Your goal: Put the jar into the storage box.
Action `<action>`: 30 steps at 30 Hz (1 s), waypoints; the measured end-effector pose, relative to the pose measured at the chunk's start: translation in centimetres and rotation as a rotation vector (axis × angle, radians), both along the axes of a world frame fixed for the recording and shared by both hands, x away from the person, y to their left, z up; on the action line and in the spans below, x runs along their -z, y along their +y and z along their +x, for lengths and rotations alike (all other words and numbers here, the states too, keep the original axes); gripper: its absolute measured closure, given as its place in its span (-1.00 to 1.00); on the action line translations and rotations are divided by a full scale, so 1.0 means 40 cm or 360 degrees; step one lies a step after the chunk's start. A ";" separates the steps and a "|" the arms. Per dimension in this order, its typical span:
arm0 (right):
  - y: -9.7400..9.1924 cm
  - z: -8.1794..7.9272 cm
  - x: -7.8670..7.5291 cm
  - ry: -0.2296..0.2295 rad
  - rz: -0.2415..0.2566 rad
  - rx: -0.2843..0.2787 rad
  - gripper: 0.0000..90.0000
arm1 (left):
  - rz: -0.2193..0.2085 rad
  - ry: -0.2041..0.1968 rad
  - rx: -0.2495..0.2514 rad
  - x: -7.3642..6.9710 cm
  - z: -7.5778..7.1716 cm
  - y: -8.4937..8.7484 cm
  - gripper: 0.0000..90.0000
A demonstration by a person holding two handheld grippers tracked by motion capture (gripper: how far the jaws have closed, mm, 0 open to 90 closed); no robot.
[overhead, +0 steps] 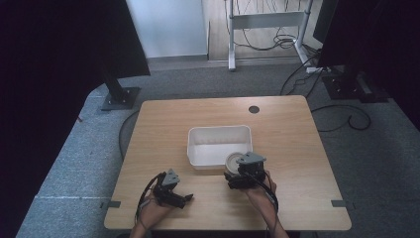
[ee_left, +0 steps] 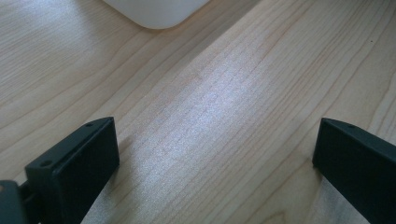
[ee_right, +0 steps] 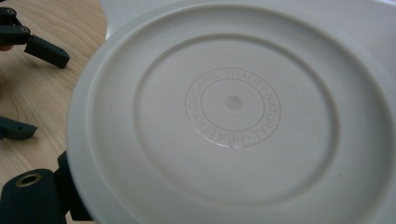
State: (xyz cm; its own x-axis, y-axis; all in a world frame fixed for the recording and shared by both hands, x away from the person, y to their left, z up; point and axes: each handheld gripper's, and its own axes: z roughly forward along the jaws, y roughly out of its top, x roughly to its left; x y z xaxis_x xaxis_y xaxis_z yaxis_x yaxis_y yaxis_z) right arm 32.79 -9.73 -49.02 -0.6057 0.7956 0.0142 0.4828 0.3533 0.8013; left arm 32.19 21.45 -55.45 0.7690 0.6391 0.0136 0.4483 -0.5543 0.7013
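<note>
In the high view both forearms come in from the bottom edge, each hand wrapped around its tool. The left gripper (overhead: 184,199) lies low over the wooden table (overhead: 292,148) near its front edge, turned so that its black jaws point to the right; in the left gripper view those jaws stand wide apart over bare wood grain with nothing between them, and a rounded white corner of the container (ee_left: 156,11) shows at the top. The right gripper (overhead: 232,166) sits further forward, just in front of the white rectangular container (overhead: 194,146), with its grey three-cornered plate on top and its jaws aimed at the container's near right corner. There it carries a round, off-white plate (overhead: 232,159), held at the near rim and tipped up against that corner. In the right gripper view the plate (ee_right: 233,116) faces the camera with its underside: concentric raised rings, a small centre dot and embossed lettering in a circle, readable in part as "ORGANIC", "VITALITY", "NATURAL", "HEALTHY". One black jaw shows at the plate's lower left edge; the other is hidden behind it. The left gripper's (ee_right: 32,84) parted jaws show over the wood at the left.
</note>
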 end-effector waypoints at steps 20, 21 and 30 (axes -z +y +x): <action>0.059 0.067 -0.037 -0.0026 -0.0008 -0.0007 -0.79 | 0.0000 -0.0001 0.0001 0.000 0.001 0.000 -1.00; 0.063 0.072 -0.039 -0.0030 -0.0010 -0.0005 -0.79 | 0.0000 -0.0001 0.0002 0.000 0.001 0.000 -1.00; 0.096 0.108 -0.040 -0.0044 -0.0010 -0.0008 -0.79 | 0.0002 0.0000 0.0003 0.000 0.001 0.000 -1.00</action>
State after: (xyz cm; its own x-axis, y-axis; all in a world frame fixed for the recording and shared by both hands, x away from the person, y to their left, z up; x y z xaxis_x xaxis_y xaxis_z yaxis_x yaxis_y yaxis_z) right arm 37.11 -5.91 -47.43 -0.6096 0.7927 -0.0076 0.4589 0.3607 0.8120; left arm 32.24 21.44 -55.45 0.7703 0.6376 0.0143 0.4471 -0.5559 0.7007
